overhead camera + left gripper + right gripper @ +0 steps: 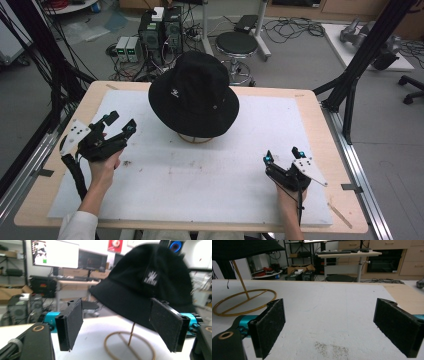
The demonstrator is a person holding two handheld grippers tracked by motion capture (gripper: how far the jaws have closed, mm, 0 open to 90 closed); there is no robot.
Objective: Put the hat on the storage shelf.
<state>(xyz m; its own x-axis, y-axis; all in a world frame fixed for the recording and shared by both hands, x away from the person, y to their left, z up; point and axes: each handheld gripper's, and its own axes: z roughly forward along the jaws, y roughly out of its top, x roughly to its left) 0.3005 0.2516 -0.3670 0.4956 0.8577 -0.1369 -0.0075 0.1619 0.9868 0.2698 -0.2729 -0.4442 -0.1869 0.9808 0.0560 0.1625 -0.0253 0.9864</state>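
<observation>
Nearest the person, two hand-held grippers sit low over a white foam mat (200,190): the right gripper (283,156) and the left gripper (120,122), each with flat, felt-padded black jaws spread wide and empty. Beyond them, mid-table, a soft black bucket hat (194,92) perches on a thin brass-coloured wire stand (130,345) with a ring base.

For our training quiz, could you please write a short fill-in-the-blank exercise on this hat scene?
1. The black bucket hat sits on a thin gold wire ____.
2. The stand's base has the shape of a ____.
3. The left tool has its jaws ____, with nothing between them.
4. The right tool rests over the ____ mat.

Missing words: stand; ring; open; white
</observation>
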